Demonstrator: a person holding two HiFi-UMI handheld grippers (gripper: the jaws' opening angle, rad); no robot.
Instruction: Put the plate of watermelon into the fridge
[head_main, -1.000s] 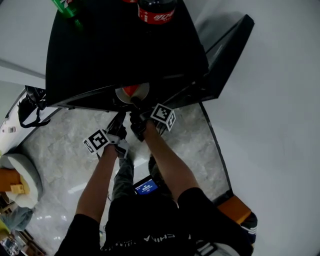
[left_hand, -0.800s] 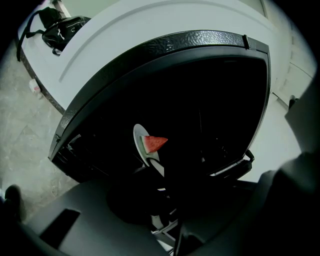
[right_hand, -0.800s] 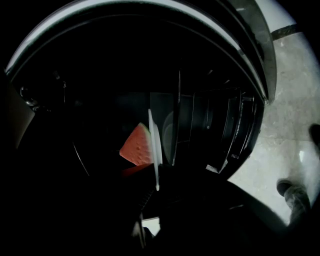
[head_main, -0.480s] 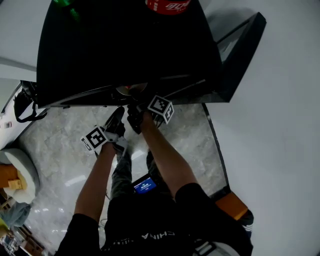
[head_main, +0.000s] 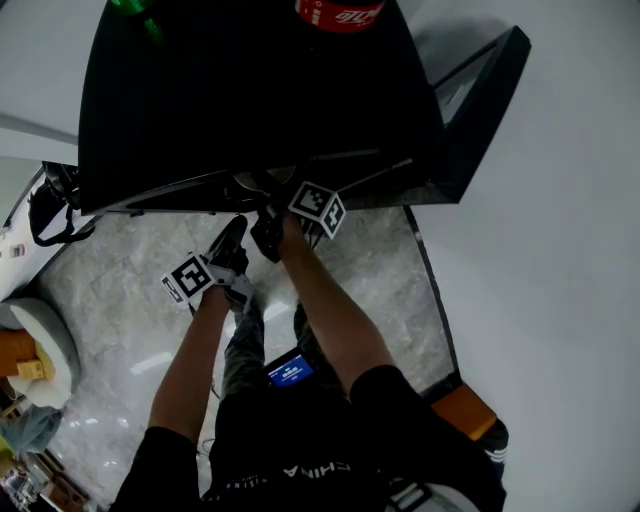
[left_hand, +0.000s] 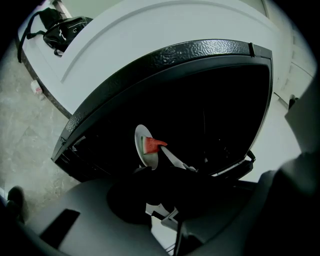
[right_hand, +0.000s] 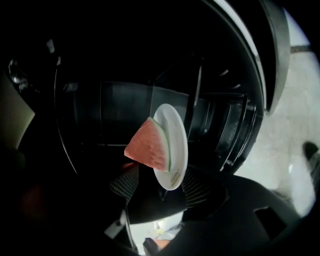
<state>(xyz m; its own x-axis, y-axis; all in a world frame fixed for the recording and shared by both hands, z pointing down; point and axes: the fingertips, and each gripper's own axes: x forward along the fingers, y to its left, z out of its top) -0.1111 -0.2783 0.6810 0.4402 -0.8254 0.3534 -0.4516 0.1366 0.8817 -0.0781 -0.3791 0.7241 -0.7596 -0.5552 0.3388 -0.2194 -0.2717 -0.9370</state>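
Observation:
A white plate (right_hand: 176, 135) with a red watermelon wedge (right_hand: 147, 145) is inside the dark open fridge (head_main: 250, 90). My right gripper (right_hand: 162, 184) reaches into the fridge. Its jaws are opening: the ribbed pads (right_hand: 125, 182) stand apart on either side of the plate's near rim and do not press it. Whether the plate rests on a shelf I cannot tell. The left gripper view shows the plate (left_hand: 140, 145) and wedge (left_hand: 152, 145) from outside. My left gripper (head_main: 228, 245) hangs just in front of the fridge with nothing in it; its jaws are too dark to read.
The fridge door (head_main: 480, 110) stands open to the right. A cola bottle (head_main: 340, 12) and a green bottle (head_main: 135, 12) stand on the fridge top. A black bag (head_main: 50, 205) lies on the white counter at left. Marble floor (head_main: 120, 300) lies below.
My right gripper has carried the plate forward under the fridge's top edge, so the plate has nearly gone from the head view. The left gripper has barely moved.

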